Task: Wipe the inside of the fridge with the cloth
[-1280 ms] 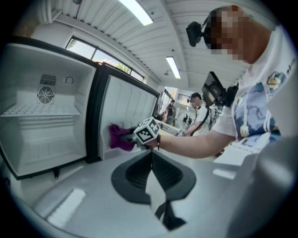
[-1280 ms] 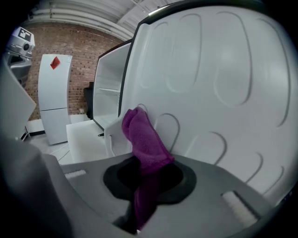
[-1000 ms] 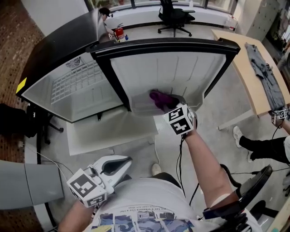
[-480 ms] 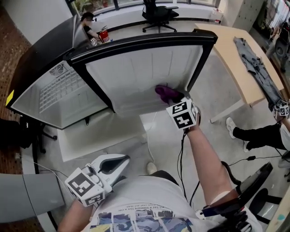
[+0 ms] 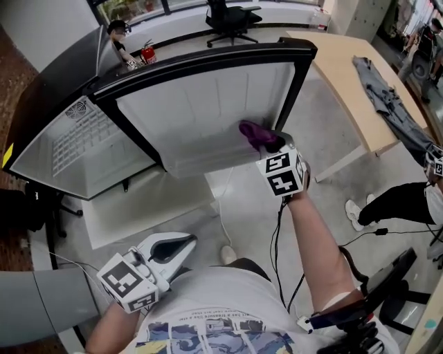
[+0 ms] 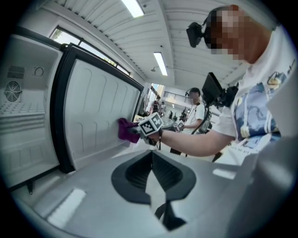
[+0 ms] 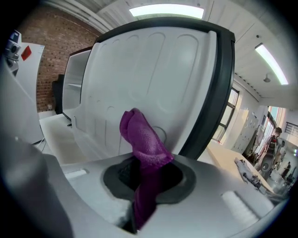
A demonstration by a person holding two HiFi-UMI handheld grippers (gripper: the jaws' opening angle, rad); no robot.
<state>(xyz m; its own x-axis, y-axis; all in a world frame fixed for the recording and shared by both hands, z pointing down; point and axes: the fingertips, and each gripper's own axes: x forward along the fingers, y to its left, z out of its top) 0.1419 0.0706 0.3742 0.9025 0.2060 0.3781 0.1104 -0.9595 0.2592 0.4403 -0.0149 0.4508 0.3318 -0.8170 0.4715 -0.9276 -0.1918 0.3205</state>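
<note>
Our right gripper (image 7: 145,183) clamps the purple cloth (image 7: 143,139). Its bunched end seems to touch the white ribbed fridge panel (image 7: 153,79), which we see framed by a black edge (image 7: 218,88).

Bright, even light falls from the long ceiling lamps (image 7: 167,10) above the white moulded plastic inner panel of the fridge door (image 5: 208,110). The panel gives a soft glare, and shadows below it are weak. Both gripper views bend and darken toward their edges, and the nearest foreground there is blurred.
</note>
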